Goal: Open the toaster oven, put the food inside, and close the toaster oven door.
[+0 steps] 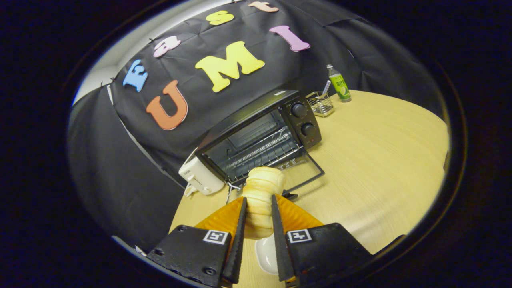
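- The gripper (258, 212) sits at the bottom centre of the frame, its two black fingers (239, 236) drawn in narrow and pressing on either side of a pale, ridged piece of bread (262, 194).
- The bread stands up between the fingers, its rounded top poking out past their tips, and it looks lifted off the table.
- Just below the bread, between the finger bases at the bottom of the frame, a white dish (267, 254) lies on the wood; only part of it can be seen.
- The toaster oven (260, 136) is in the middle of the frame, just beyond the bread, black with its door (304, 170) folded down flat onto the table.
- Inside the open oven a wire rack (264, 154) is plain to see.
- Two round knobs (303, 119) sit one above the other on the oven's right-hand panel.
- A white appliance (200, 176) is tucked against the oven's left side, toward the left of centre; it looks like a small toaster, though I cannot be sure.
- Toward the upper right, beyond the oven, a small wire basket (321, 105) stands on the table with a utensil handle sticking out of it.
- Just to the right of the basket a green bottle (339, 84) stands upright.
- The light wooden table (384, 168) spreads over the right half of the frame.
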